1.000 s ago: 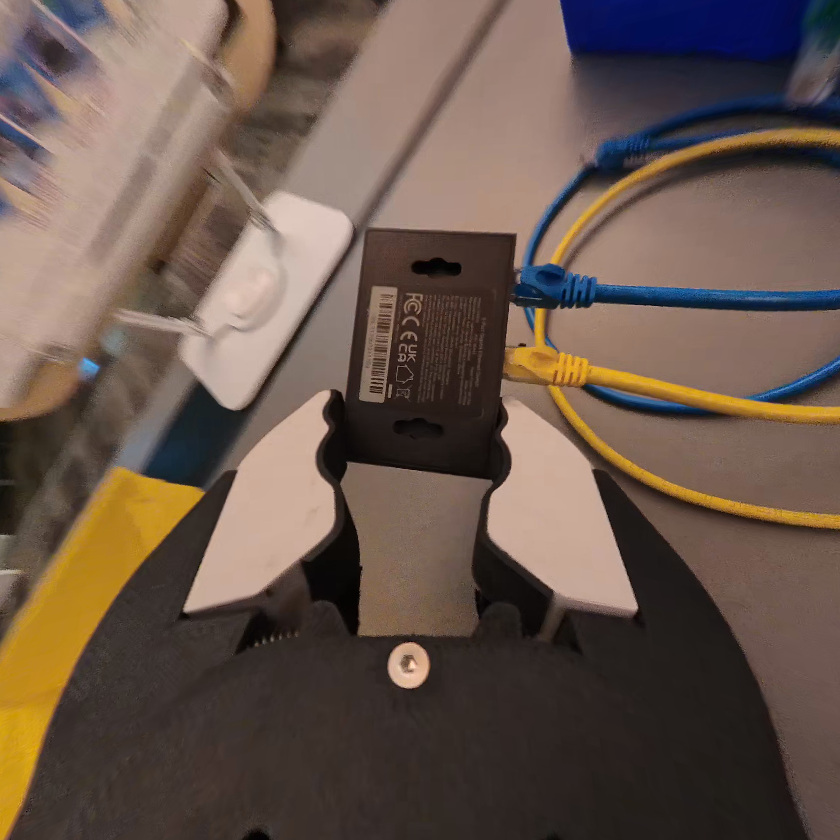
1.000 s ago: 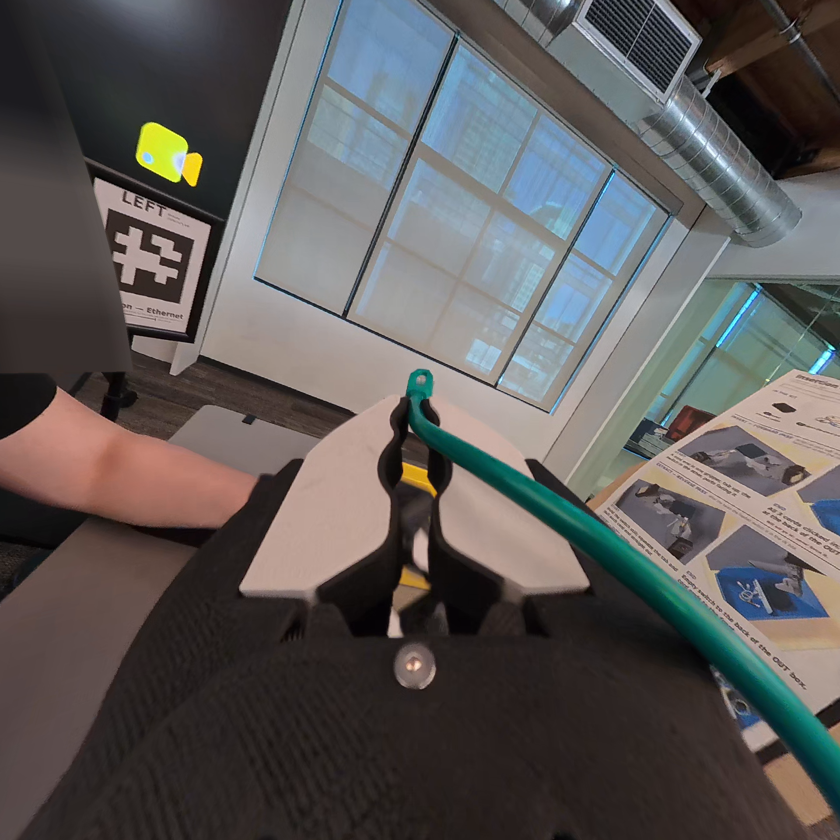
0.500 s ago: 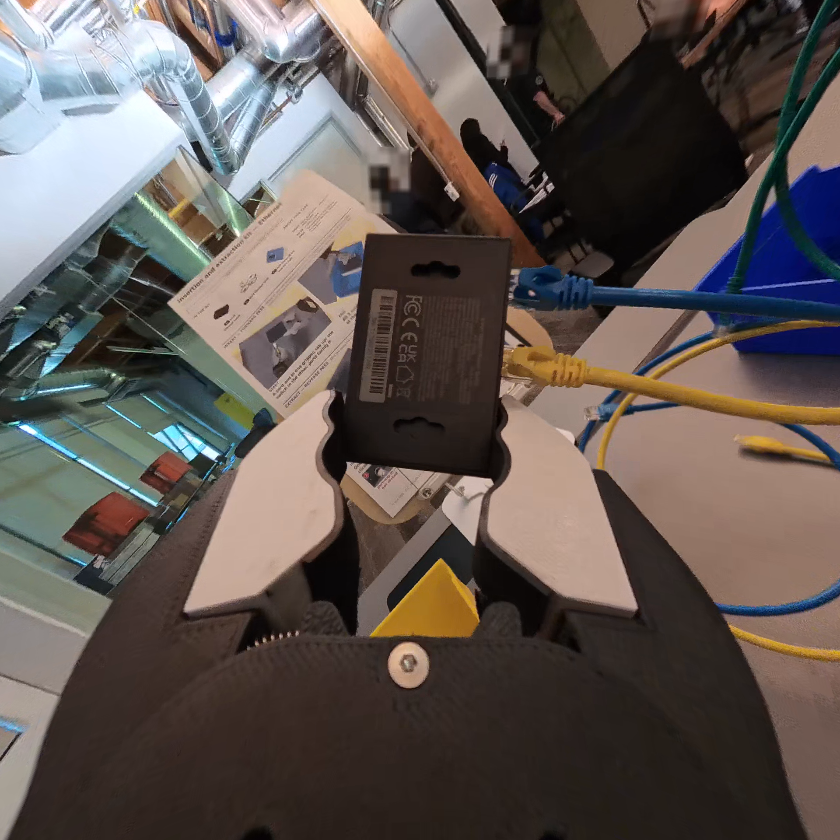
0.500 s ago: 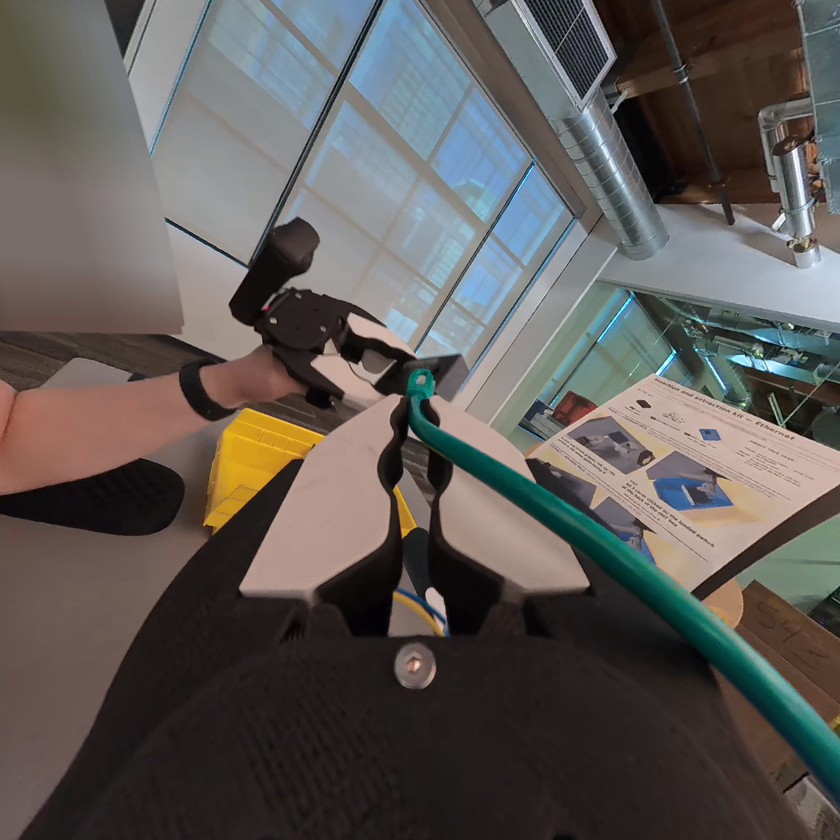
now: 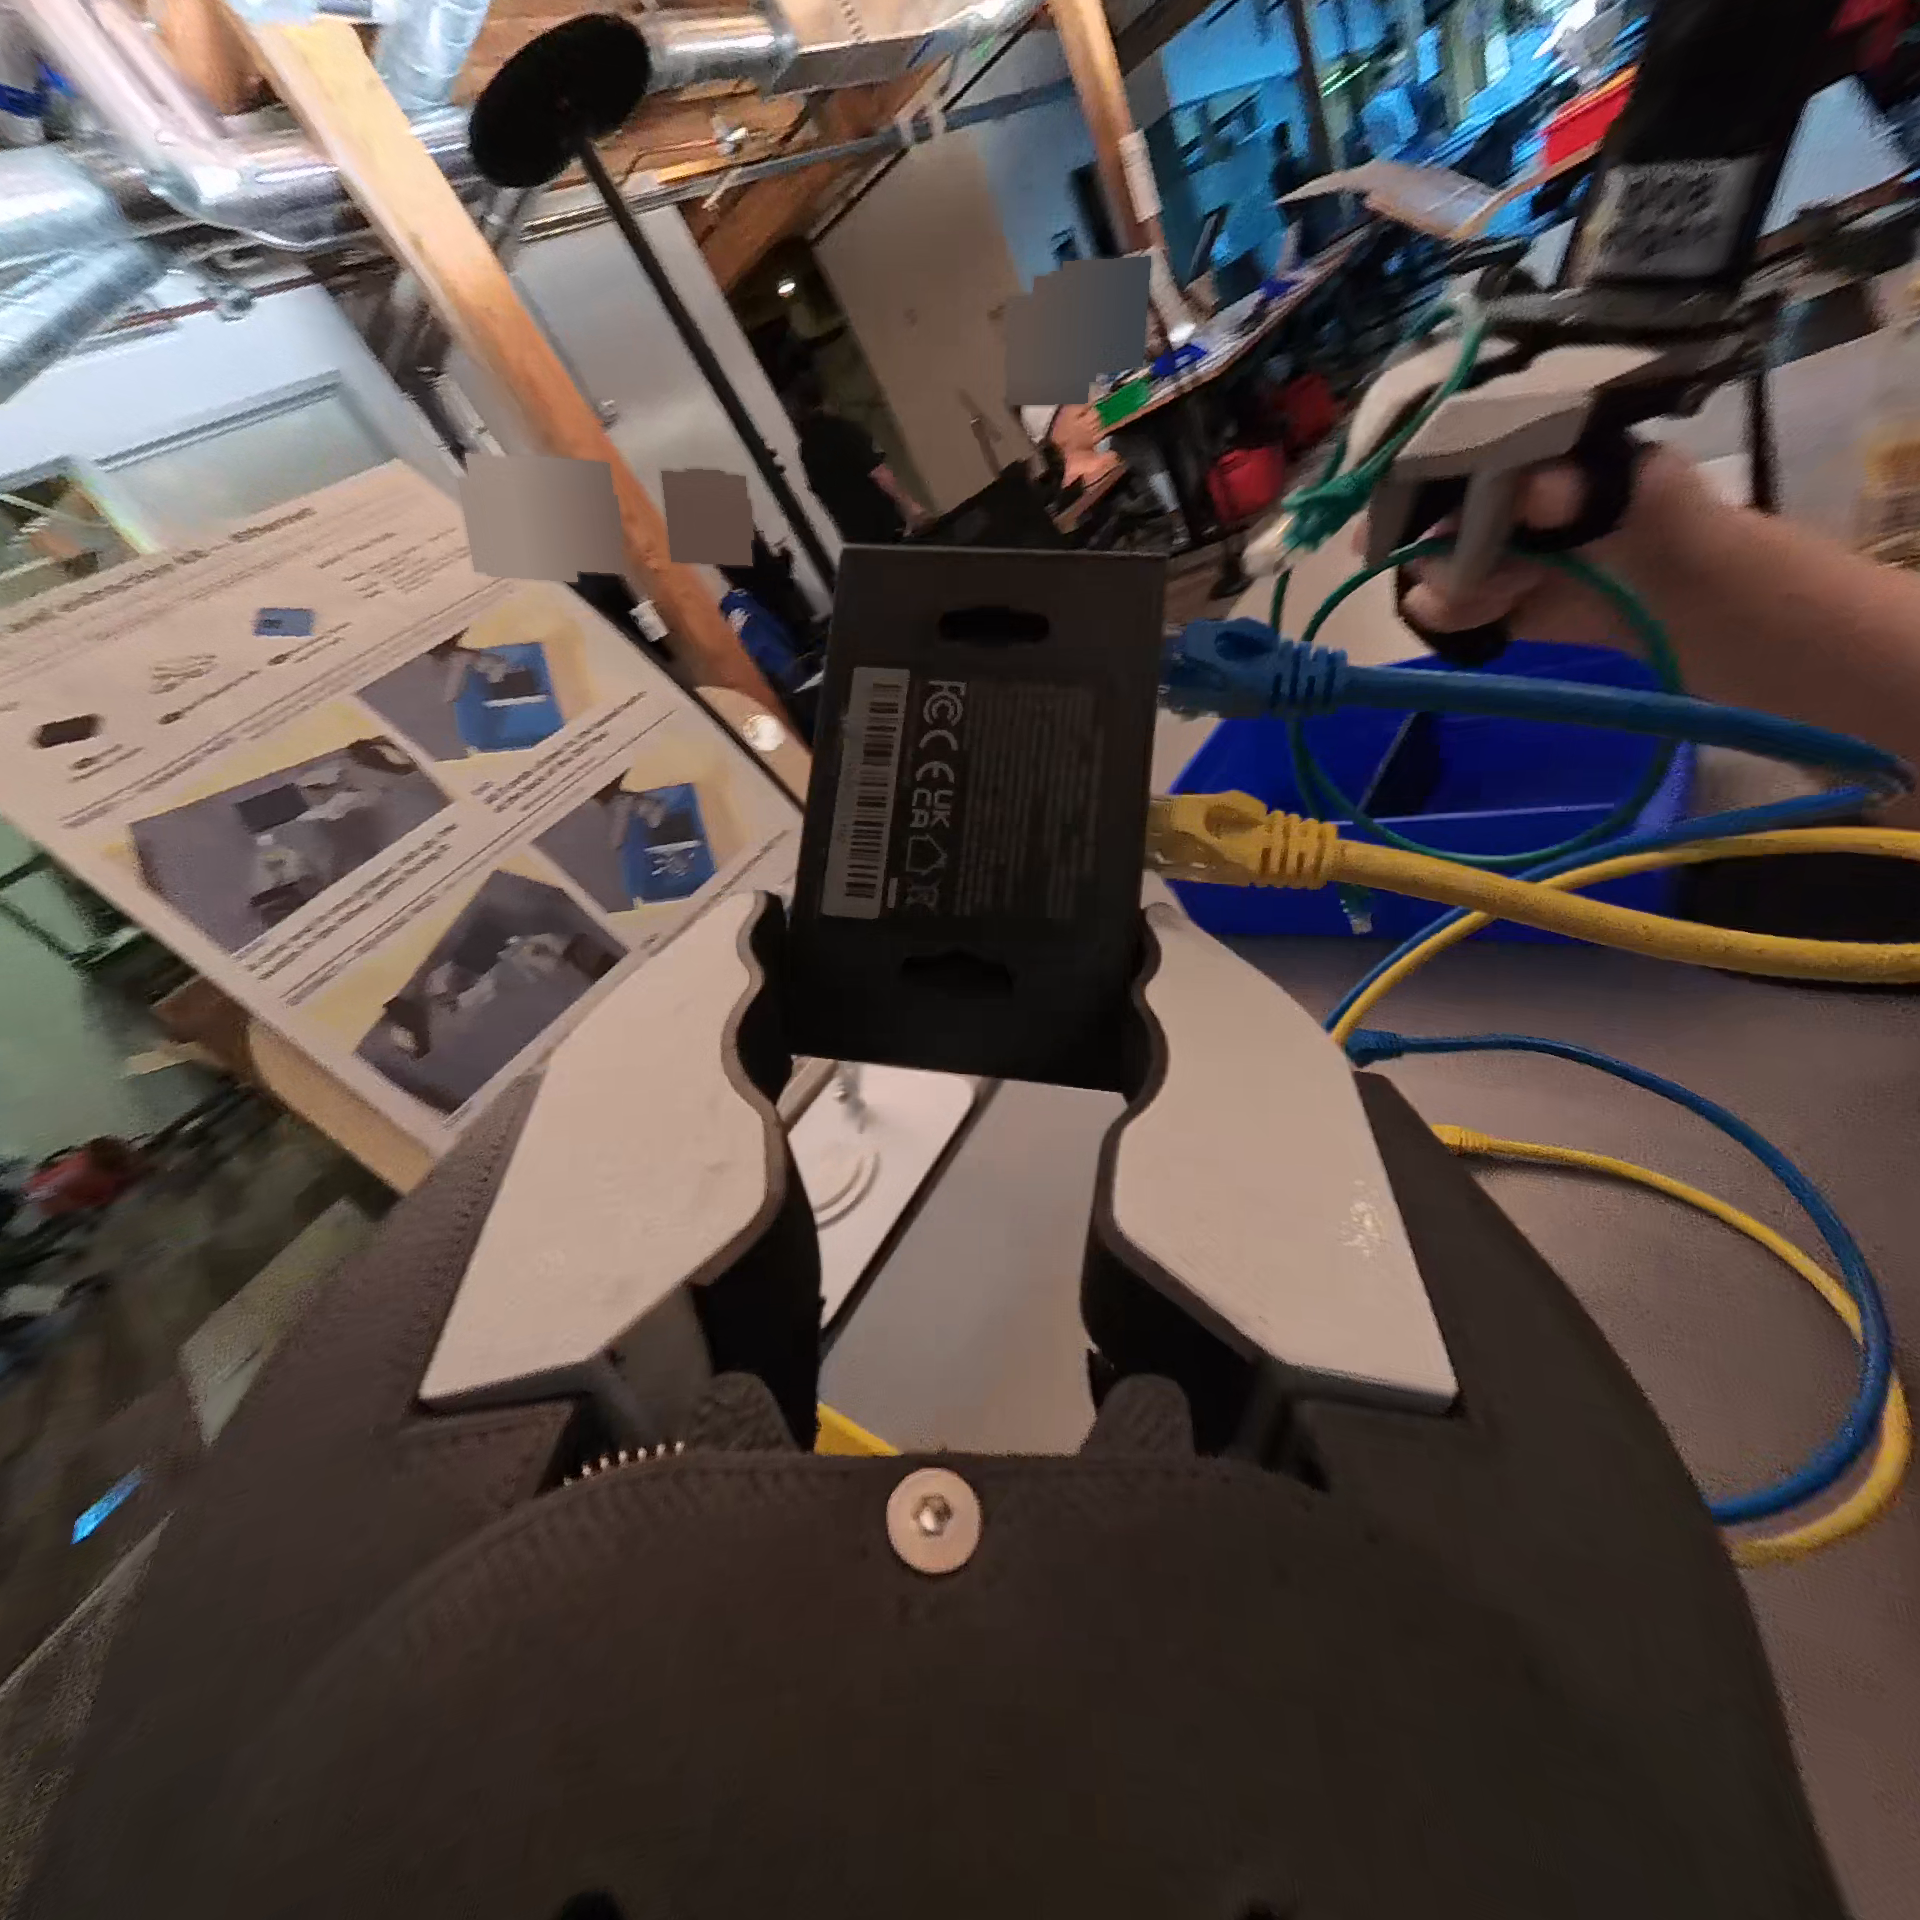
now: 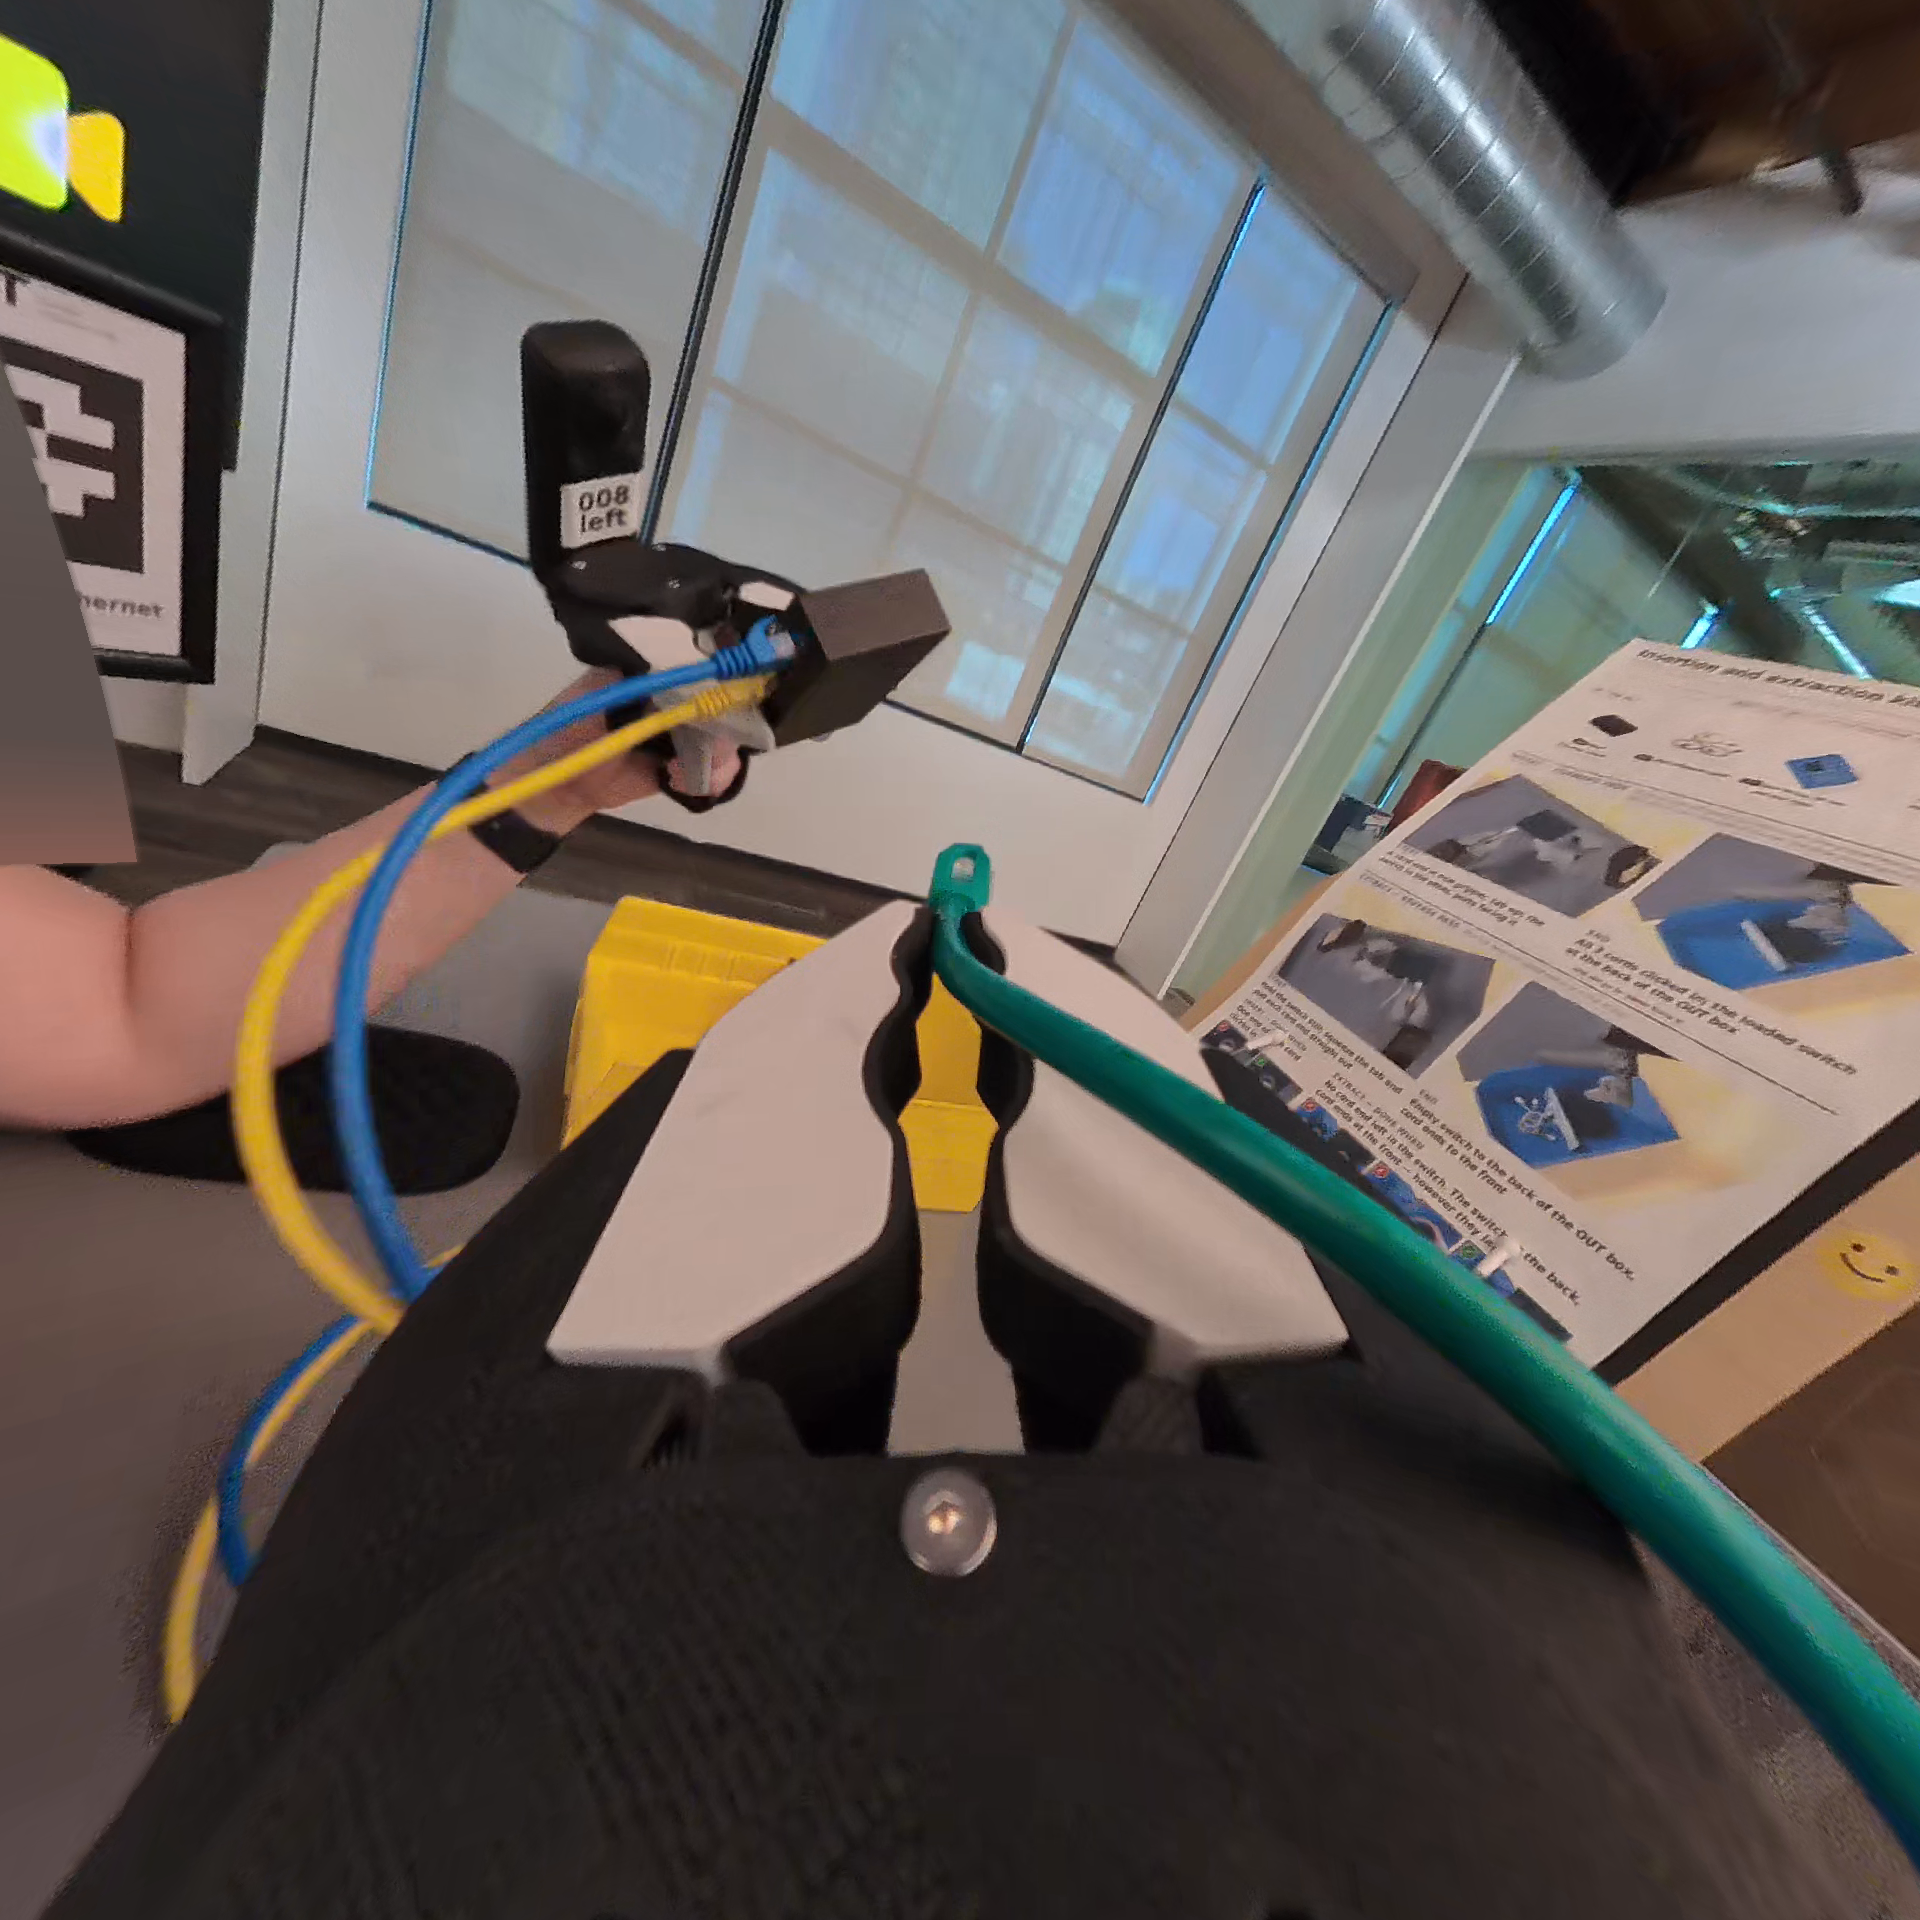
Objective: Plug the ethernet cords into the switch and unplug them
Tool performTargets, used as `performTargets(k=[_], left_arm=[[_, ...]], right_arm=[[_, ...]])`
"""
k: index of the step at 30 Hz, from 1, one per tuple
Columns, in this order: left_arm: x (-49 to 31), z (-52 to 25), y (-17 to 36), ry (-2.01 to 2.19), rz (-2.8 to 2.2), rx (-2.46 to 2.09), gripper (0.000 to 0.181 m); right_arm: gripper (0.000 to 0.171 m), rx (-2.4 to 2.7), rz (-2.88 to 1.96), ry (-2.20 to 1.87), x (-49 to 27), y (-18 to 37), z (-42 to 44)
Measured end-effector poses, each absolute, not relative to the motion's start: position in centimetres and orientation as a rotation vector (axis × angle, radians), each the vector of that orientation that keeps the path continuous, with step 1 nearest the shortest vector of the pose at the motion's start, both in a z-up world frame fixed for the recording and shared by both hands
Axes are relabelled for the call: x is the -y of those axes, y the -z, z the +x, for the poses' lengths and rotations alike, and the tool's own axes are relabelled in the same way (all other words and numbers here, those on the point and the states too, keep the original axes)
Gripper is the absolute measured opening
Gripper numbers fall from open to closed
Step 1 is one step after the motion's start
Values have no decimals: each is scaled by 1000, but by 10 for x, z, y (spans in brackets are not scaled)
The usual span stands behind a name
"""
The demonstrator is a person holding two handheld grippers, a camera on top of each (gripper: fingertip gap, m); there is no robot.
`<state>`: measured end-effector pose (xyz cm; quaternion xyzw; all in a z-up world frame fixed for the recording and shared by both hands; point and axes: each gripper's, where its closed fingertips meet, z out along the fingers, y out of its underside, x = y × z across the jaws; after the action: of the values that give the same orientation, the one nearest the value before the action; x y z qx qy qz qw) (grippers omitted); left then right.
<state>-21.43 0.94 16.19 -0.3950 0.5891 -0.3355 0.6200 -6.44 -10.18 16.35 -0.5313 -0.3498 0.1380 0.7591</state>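
My left gripper [image 5: 951, 951] is shut on a black switch [image 5: 987, 769] and holds it in the air, underside toward the camera. A blue cord [image 5: 1455, 701] and a yellow cord [image 5: 1403, 873] are plugged into its right side. My right gripper [image 6: 948, 935] is shut on a green cord [image 6: 1195, 1132], its plug [image 6: 961, 878] sticking out past the fingertips. In the right wrist view the switch [image 6: 868, 655] hangs up and to the left of the green plug, apart from it. In the left wrist view the right gripper [image 5: 1382, 447] is at the upper right with the green plug [image 5: 1314, 514].
A blue bin [image 5: 1455, 821] stands on the grey table [image 5: 1558, 1091] behind the cords. A yellow bin [image 6: 675, 997] sits beyond my right gripper. An instruction poster [image 6: 1610, 987] leans at the table's far side. A person's forearm [image 6: 208, 966] reaches in from the left. Left tips to right tips: about 20 centimeters.
My left gripper lifted the switch off the table with the blue and yellow cords in it and turned it toward the right gripper. My right gripper kept hold of the green cord.
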Motion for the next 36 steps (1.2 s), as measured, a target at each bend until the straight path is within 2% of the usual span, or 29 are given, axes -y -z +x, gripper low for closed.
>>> performTargets(k=[5, 10, 14, 26, 36], left_arm=[[4, -209, -165, 931, -890, -1366, 61], [16, -187, -162, 1106, -929, -1381, 61], [12, -168, -152, 1148, -1054, -1365, 61], [-3, -137, -128, 1203, -1382, -1227, 61], [-1, -128, -119, 1080, -1403, -1234, 61]], right_arm=[[7, 739, -1127, -384, 97, -161, -66], [7, 725, -1128, -421, 64, -129, -88], [7, 727, -1036, -312, 57, -116, -114], [8, 778, -790, 359, 93, -148, -133], [6, 731, -919, 374, 75, -145, -122]])
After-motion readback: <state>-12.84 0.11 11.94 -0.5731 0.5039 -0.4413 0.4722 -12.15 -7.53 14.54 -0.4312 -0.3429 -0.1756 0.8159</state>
